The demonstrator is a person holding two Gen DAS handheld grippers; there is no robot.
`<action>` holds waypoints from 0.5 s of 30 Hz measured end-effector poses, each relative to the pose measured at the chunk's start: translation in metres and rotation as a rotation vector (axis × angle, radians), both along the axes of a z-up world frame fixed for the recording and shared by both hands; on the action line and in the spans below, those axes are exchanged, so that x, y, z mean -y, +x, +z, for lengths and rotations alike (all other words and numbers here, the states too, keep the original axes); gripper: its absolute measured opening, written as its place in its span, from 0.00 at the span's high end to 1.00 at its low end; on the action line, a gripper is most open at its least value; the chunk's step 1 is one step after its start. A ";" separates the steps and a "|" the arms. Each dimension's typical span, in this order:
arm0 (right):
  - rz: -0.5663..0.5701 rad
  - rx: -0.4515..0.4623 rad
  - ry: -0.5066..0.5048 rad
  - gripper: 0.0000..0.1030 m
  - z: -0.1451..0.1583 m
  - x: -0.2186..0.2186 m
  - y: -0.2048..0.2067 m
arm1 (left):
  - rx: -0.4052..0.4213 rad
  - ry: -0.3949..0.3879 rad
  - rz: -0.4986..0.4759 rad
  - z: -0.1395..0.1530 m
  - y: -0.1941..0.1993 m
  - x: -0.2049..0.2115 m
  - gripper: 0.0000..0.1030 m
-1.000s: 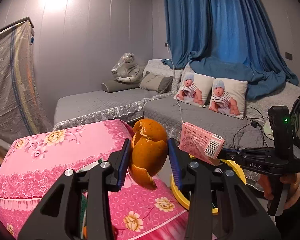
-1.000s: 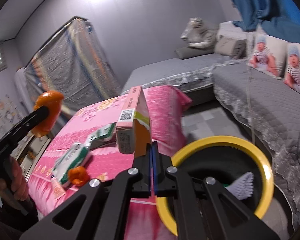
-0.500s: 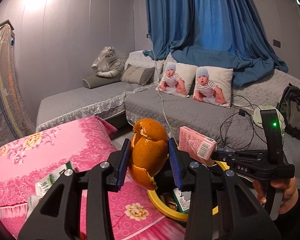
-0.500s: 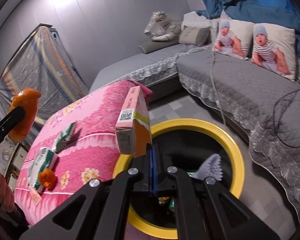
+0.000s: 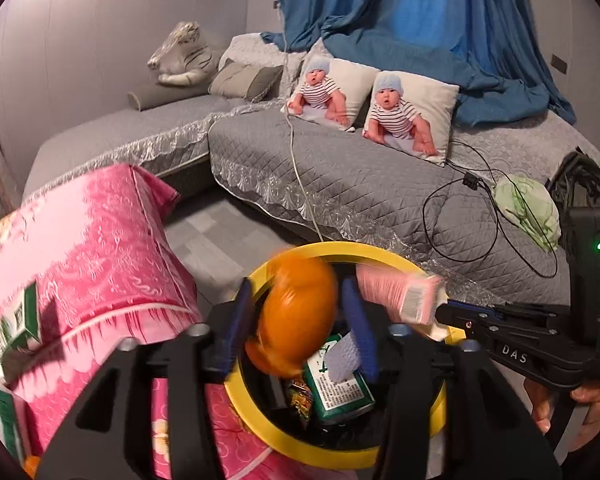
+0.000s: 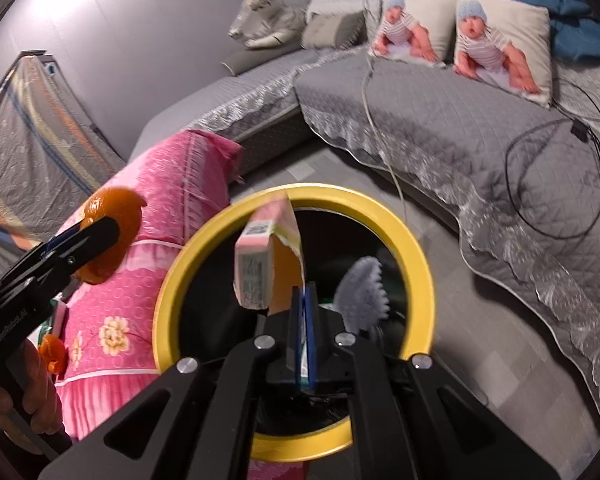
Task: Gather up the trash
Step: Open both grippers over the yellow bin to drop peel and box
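Observation:
A yellow-rimmed bin (image 5: 260, 432) stands on the floor under both grippers. My left gripper (image 5: 296, 292) hangs over its mouth with its jaws opening. A blurred orange peel (image 5: 300, 312) sits loose between the blue pads, with a gap on each side. My right gripper (image 6: 305, 294) is shut on the edge of a pink carton (image 6: 256, 268), held upright above the bin's rim (image 6: 416, 248). From the left wrist view the same carton (image 5: 400, 294) sticks out of the right gripper (image 5: 446, 312). A green box (image 5: 340, 392) and wrappers lie inside.
A low table under pink flowered cloth (image 5: 100, 248) stands to the left of the bin. It carries green-and-white cartons (image 5: 16, 328) and a small peel scrap (image 6: 52, 354). A grey sofa (image 5: 360, 176) with cushions and trailing cables runs behind.
Both grippers came down and forward until they hang over the bin. The left jaws have spread wider and the orange peel has slipped lower between them. The right grip on the carton is unchanged.

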State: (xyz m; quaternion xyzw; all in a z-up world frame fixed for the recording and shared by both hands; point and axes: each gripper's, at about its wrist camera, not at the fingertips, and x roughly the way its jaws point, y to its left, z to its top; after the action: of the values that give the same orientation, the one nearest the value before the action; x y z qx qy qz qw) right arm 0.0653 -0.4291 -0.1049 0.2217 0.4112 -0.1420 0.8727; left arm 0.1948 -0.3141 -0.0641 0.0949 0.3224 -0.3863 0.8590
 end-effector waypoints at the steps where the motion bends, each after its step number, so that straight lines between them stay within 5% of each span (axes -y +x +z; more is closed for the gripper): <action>1: -0.014 -0.010 0.001 0.91 -0.003 0.004 -0.001 | 0.010 -0.002 0.014 0.000 0.000 -0.002 0.29; 4: -0.044 -0.025 0.008 0.60 -0.009 0.012 -0.004 | 0.042 -0.006 0.048 0.000 0.000 -0.012 0.11; 8: -0.069 -0.006 0.039 0.37 -0.010 0.016 -0.009 | 0.055 -0.019 0.081 0.006 0.001 -0.037 0.08; 15: 0.055 0.088 0.102 0.28 0.010 -0.011 -0.004 | 0.165 0.079 0.096 0.026 -0.004 -0.118 0.08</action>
State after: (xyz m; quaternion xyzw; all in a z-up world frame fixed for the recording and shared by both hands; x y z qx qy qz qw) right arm 0.0614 -0.4176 -0.0944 0.2604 0.3850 -0.0868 0.8812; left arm 0.1906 -0.1961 -0.0385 0.1447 0.2699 -0.3223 0.8957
